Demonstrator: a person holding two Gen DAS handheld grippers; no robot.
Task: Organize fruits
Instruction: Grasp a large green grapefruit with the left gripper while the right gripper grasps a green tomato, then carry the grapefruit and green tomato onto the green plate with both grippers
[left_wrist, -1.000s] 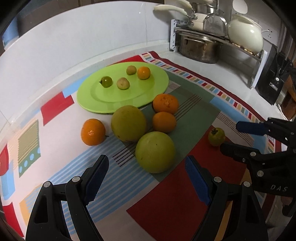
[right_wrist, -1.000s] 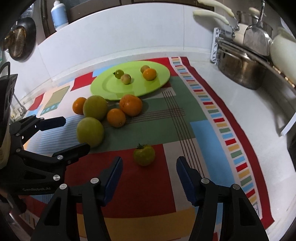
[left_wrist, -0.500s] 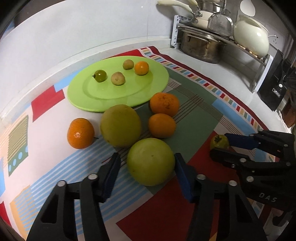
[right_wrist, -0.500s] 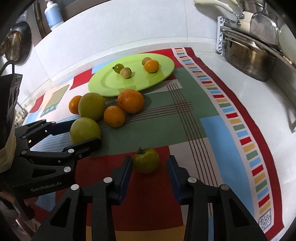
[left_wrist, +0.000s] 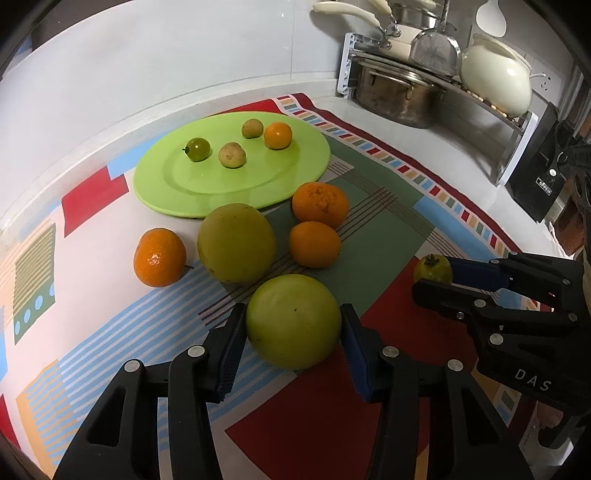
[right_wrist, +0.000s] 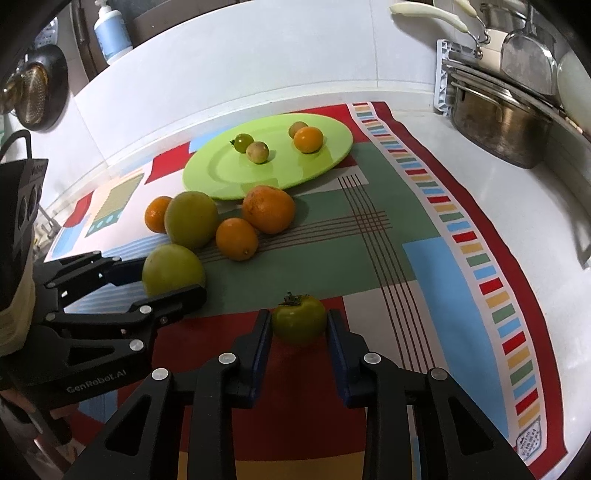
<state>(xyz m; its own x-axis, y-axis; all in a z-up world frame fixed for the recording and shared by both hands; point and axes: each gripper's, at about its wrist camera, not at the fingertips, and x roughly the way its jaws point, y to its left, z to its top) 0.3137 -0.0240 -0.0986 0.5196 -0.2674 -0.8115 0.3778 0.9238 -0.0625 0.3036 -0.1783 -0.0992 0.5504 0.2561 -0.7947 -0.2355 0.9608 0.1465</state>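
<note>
My left gripper (left_wrist: 291, 325) is shut on a large green round fruit (left_wrist: 293, 320) that rests on the patterned mat; it also shows in the right wrist view (right_wrist: 171, 269). My right gripper (right_wrist: 299, 321) is shut on a small green persimmon (right_wrist: 299, 318) with a dry calyx, on the mat's red patch; it also shows in the left wrist view (left_wrist: 432, 268). A lime green plate (left_wrist: 177, 192) at the back holds several small fruits. Another large green fruit (left_wrist: 236, 246) and three oranges, among them one at the left (left_wrist: 159, 256), lie between plate and grippers.
The patterned mat (right_wrist: 424, 229) covers a white counter. A steel pot (right_wrist: 498, 125) on a rack stands at the back right, with a white kettle (left_wrist: 495, 88) and a black box (left_wrist: 543, 181). A white wall runs behind the plate. A soap bottle (right_wrist: 112, 31) stands at the far left.
Both grippers have moved forward and closed: the left onto the large green fruit, the right onto the small green persimmon. The fruits on the mat and plate have not moved.
</note>
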